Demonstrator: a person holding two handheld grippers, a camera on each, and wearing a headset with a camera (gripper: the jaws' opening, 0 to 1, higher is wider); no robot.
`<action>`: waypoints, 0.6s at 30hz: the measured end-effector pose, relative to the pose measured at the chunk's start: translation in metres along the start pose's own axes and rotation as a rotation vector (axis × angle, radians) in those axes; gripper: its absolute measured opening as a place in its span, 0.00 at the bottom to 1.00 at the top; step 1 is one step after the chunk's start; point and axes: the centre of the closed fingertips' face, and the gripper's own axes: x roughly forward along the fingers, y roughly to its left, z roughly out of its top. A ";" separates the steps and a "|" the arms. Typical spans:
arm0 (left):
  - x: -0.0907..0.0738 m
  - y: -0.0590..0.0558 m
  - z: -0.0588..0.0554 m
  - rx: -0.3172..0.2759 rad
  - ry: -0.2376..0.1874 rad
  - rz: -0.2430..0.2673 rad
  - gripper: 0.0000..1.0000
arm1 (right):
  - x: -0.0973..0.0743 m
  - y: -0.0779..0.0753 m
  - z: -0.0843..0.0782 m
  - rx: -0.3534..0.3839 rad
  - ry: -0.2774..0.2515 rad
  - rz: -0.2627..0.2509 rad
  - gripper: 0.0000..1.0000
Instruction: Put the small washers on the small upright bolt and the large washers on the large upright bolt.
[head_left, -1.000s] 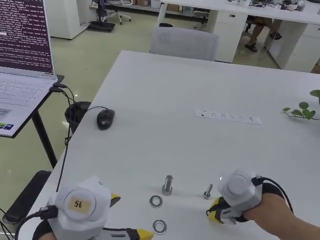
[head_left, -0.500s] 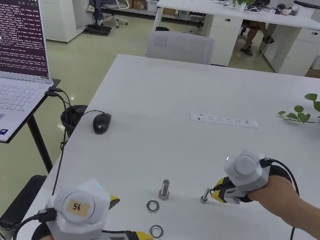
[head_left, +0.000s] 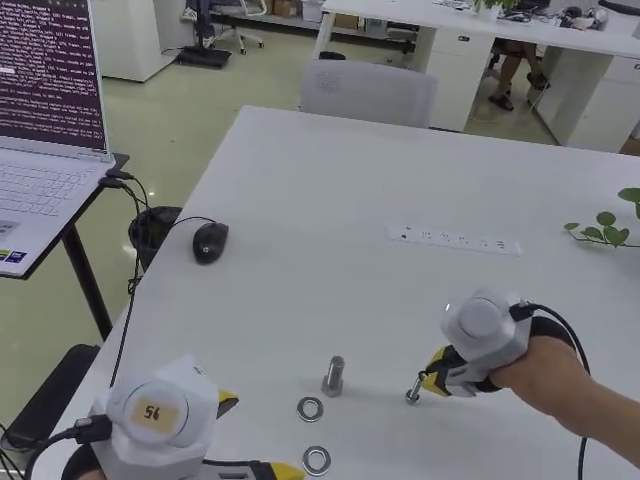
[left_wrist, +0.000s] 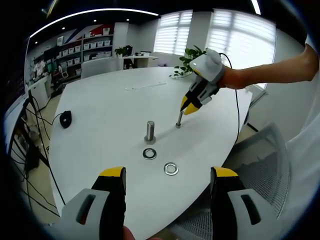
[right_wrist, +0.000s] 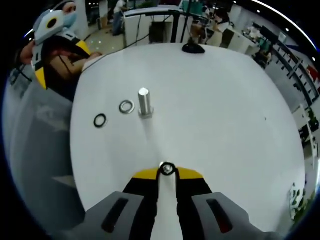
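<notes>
While two washers (head_left: 310, 408) are lying on the white office surface (head_left: 350, 200), the right claw (right_wrist: 167, 172) is pinching a small washer (right_wrist: 167, 169) at the small bolt (head_left: 412, 395); the left claw (left_wrist: 168, 172) is gaping wide.

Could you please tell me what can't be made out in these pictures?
Head view: the top of the small bolt is hidden by the right gripper.
Head view: the left gripper is partly cut off by the bottom edge.
Right gripper view: the jaws hide whether the held washer sits over the bolt.
</notes>
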 end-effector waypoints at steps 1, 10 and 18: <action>0.000 0.000 0.000 -0.001 0.000 0.000 0.68 | 0.001 0.000 0.000 -0.002 0.004 0.002 0.14; 0.001 0.000 0.001 0.000 0.000 -0.001 0.68 | 0.002 -0.001 0.001 -0.022 0.025 0.015 0.14; 0.001 0.000 0.000 -0.002 0.002 -0.001 0.68 | 0.005 0.002 0.000 -0.040 0.049 0.029 0.14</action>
